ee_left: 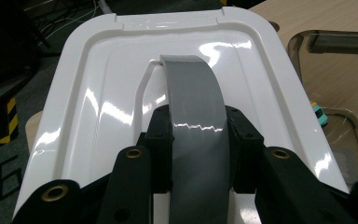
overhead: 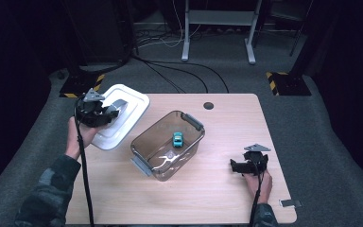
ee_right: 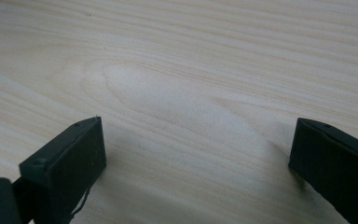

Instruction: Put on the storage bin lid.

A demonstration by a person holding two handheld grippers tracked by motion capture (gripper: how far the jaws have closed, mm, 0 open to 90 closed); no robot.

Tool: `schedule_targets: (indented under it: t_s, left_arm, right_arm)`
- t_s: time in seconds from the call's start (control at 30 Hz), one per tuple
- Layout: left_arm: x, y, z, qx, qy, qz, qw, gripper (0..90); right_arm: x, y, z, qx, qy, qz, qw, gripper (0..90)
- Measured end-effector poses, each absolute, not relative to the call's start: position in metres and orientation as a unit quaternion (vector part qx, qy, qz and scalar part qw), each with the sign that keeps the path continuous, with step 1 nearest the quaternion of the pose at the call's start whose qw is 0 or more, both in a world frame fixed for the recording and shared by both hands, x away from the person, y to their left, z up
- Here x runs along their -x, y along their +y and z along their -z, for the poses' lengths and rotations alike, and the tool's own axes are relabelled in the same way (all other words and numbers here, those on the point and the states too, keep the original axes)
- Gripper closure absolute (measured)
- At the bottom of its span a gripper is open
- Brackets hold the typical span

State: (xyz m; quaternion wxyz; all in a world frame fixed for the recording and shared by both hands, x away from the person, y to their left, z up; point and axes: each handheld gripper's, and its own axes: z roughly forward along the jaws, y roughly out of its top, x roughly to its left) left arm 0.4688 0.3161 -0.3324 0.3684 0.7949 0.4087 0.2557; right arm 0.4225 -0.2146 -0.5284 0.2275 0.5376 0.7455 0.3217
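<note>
Gleaming glossy white, the rounded-corner lid (ee_left: pixel 98 107) hangs by its grey handle (ee_left: pixel 196 121), clenched in the left tool (ee_left: pixel 198 154).

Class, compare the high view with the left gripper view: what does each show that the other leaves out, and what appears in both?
High view alone: the right claw open over the table's bare wood, and the floor cables behind. Left gripper view alone: a close look at the left claw shut on the lid's grey handle. Both: the white lid, the clear container and the small teal toy car inside it.
</note>
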Motion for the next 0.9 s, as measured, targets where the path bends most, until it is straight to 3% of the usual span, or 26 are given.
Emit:
schedule_targets:
  t_s: [0.9]
  left_arm:
    - [-0.468, 0.253, 0.322, -0.830, 0.355, -0.237, 0.358, 67.1]
  right_arm:
    - [-0.423, -0.215, 0.528, -0.538, 0.745, -0.322, 0.228, 3.1]
